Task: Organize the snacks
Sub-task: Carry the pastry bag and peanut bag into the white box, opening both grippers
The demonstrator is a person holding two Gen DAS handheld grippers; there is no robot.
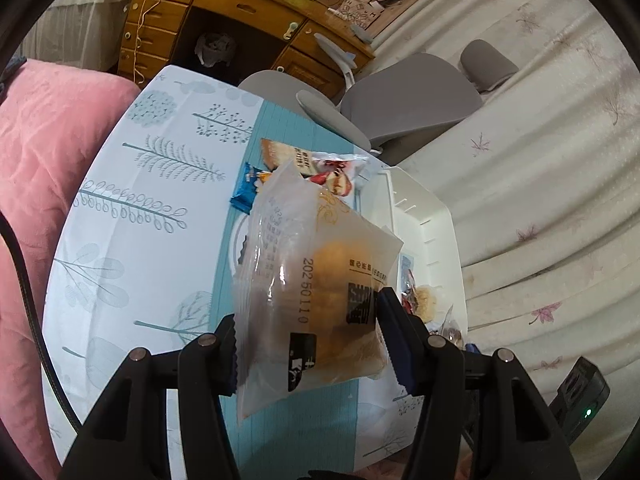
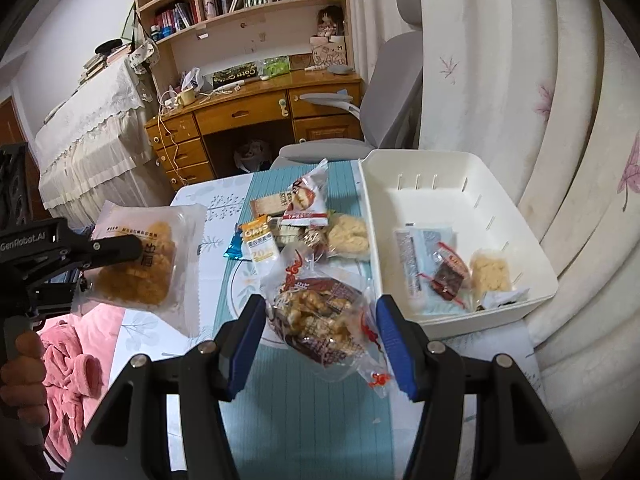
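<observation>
Risk sits first at the far left of the bin (image 2: 460,168): the left gripper (image 1: 306,354) has its jaws closed on a cake pack (image 2: 140,264), pinching the slippery film near one end while the rest juts forward, lifted well left of the bin and above the table (image 2: 192,200). That soft wrapper could slide between the pads, or the cake inside could get crushed if the squeeze tightens. Carried across, the long pack might also brush the heap (image 2: 304,220) of loose snacks lying just left of the bin and knock a packet off the table edge. Next toward the bin, the right gripper (image 2: 316,344) hovers with jaws wide around a nut pack (image 2: 320,320), which rests on the blue runner just left of the bin's near corner; I judge it not yet gripped. Closing there could catch only the crinkled film, so the pack may swing or drop short of the rim. Both arms heading for the bin together could collide. Inside the bin, a few packets (image 2: 448,272) already crowd the near end, so a drop there could perch on them and spill over the low wall.
</observation>
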